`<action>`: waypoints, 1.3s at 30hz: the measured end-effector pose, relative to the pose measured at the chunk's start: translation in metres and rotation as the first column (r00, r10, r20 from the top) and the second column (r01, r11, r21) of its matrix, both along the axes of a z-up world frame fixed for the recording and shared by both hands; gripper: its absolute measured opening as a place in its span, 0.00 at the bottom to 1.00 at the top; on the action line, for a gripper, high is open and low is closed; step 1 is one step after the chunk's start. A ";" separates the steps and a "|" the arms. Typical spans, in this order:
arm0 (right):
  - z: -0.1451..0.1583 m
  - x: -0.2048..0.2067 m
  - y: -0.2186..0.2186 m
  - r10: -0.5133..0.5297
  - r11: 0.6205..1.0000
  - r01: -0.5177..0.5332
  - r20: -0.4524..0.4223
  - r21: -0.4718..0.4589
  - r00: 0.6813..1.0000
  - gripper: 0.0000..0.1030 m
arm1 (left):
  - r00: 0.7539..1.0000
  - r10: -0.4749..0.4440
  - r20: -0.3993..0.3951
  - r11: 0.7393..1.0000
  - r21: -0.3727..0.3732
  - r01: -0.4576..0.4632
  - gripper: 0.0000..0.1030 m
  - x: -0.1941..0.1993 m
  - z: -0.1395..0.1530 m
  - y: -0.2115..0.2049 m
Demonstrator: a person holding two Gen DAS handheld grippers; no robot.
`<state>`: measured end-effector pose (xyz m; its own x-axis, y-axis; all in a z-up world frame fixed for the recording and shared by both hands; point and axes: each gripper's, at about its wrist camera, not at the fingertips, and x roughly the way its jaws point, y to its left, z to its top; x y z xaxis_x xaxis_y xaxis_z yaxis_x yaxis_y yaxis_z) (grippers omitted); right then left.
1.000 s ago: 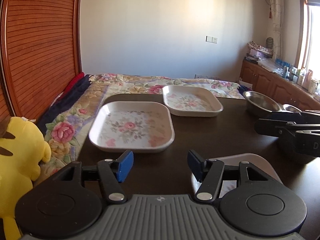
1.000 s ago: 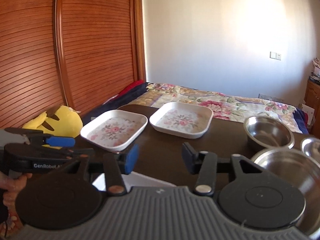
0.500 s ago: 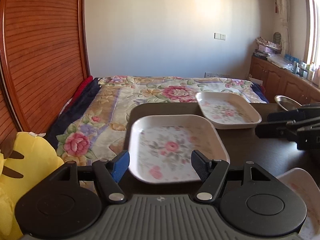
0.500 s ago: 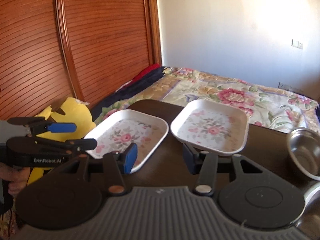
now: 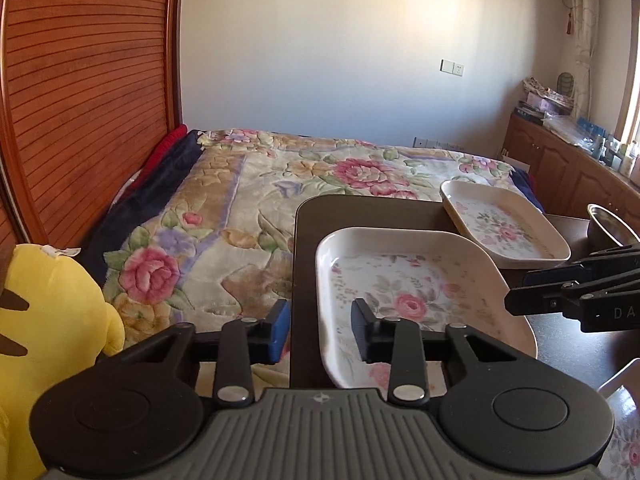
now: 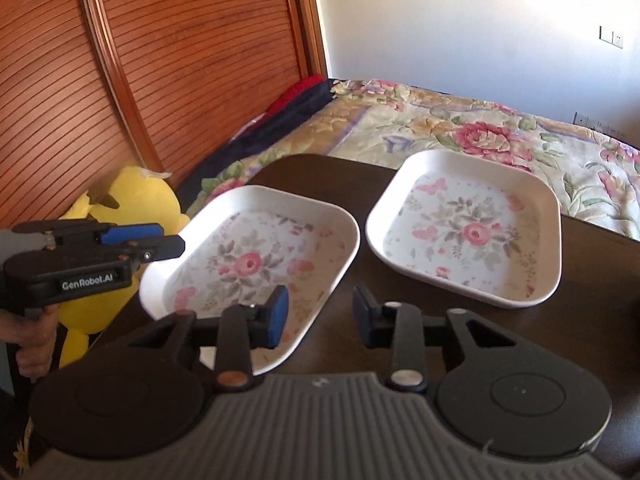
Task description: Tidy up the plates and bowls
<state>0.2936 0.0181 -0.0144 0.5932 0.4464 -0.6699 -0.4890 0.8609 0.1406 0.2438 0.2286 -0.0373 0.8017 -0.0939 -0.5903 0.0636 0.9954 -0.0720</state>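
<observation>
A: White melamine, both of them. The near square floral plate lay flat at the left edge of the dark wooden table, and the far square floral plate sat just beside it to the right, apart, not stacked. Nothing looked sorted; I'd judge the task barely begun.

B: And the bowls?

A: Only the rim of a steel bowl showed at the far right in the left wrist view, on its own. So all the stacking seemed left to do.

B: The grippers?

A: The left gripper hung level and low, released, its jaws spread astride the near plate's left rim without touching it that I could tell. The right gripper hovered over the gap between the plates, jaws likewise apart, grasping nothing.
</observation>
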 end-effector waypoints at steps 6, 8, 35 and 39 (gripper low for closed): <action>-0.002 0.006 0.003 0.000 1.000 0.000 -0.028 0.005 1.000 0.27 | 1.000 -0.020 -0.005 1.000 -0.024 0.019 0.21 0.005 -0.003 0.002; -0.004 0.006 0.004 0.002 1.000 -0.002 -0.034 0.001 0.999 0.25 | 1.000 -0.025 -0.008 0.999 -0.029 0.025 0.18 0.006 -0.005 0.002; -0.005 0.002 -0.002 0.002 1.000 0.000 -0.067 0.030 0.998 0.14 | 1.000 -0.015 -0.025 0.998 -0.054 0.013 0.08 -0.011 0.000 0.000; -0.001 -0.005 -0.010 0.001 0.999 0.002 -0.056 0.040 0.998 0.14 | 1.000 -0.016 -0.010 0.998 -0.055 0.015 0.08 -0.021 0.007 -0.007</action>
<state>0.2883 0.0080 -0.0156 0.5553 0.4734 -0.6837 -0.4790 0.8542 0.2024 0.2228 0.2215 -0.0307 0.7936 -0.1387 -0.5925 0.0780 0.9888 -0.1270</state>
